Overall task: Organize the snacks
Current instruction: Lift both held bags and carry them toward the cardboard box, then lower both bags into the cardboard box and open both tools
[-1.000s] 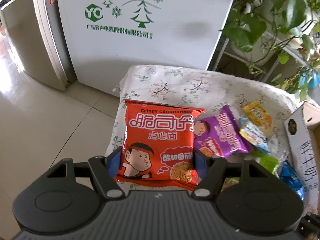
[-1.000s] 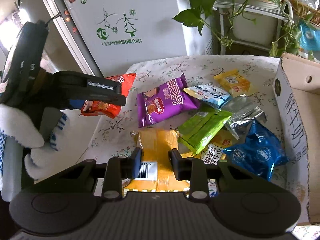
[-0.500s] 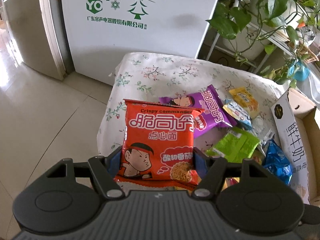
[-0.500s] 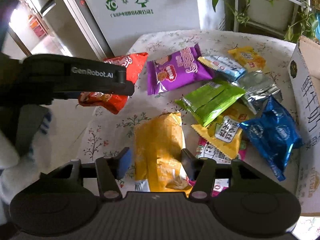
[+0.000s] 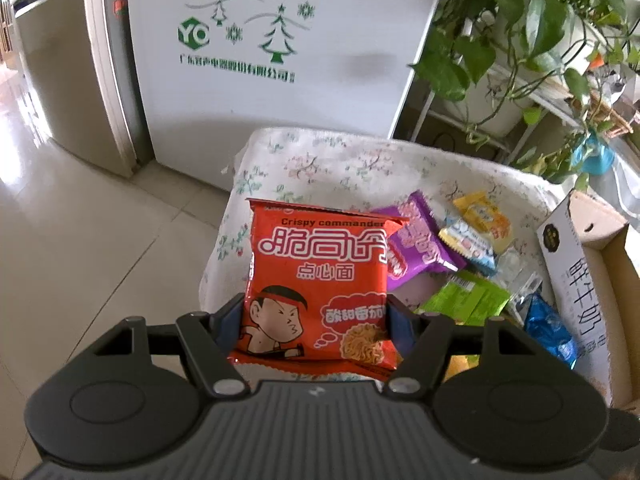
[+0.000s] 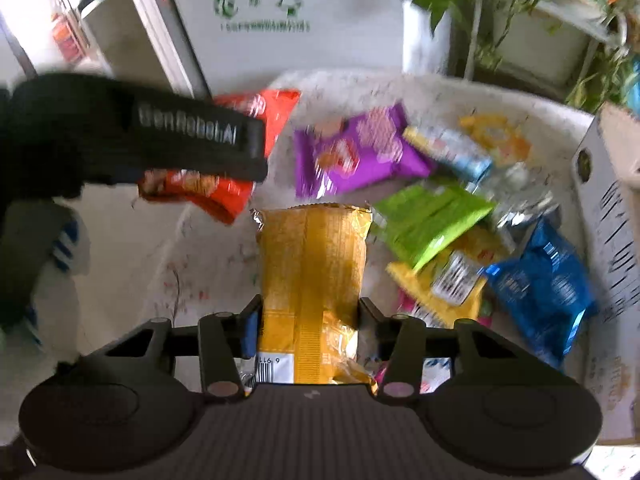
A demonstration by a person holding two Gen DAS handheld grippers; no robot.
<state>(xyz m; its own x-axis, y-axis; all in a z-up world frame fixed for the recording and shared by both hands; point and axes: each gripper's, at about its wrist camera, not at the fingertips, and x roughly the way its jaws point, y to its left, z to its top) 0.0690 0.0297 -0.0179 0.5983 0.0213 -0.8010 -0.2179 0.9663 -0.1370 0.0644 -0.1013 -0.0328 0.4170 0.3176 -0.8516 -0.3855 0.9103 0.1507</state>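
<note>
The red bag (image 5: 316,288) is held by the left gripper (image 5: 314,320). The yellow bag (image 6: 312,276), pointing away lengthwise, is being squeezed by the right gripper (image 6: 306,330), nearer the box (image 6: 608,216).

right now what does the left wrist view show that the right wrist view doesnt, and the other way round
Only the left wrist view shows the printed front of the red noodle packet pinched in the left gripper.

Only the right wrist view shows the orange packet between the right gripper's pads, whose jaws have just been closing on it, plus the left gripper's outside and a gloved hand.

Both show the floral tablecloth, purple packet, green packet, blue packet, cardboard box, white printed panel and plants.
</note>
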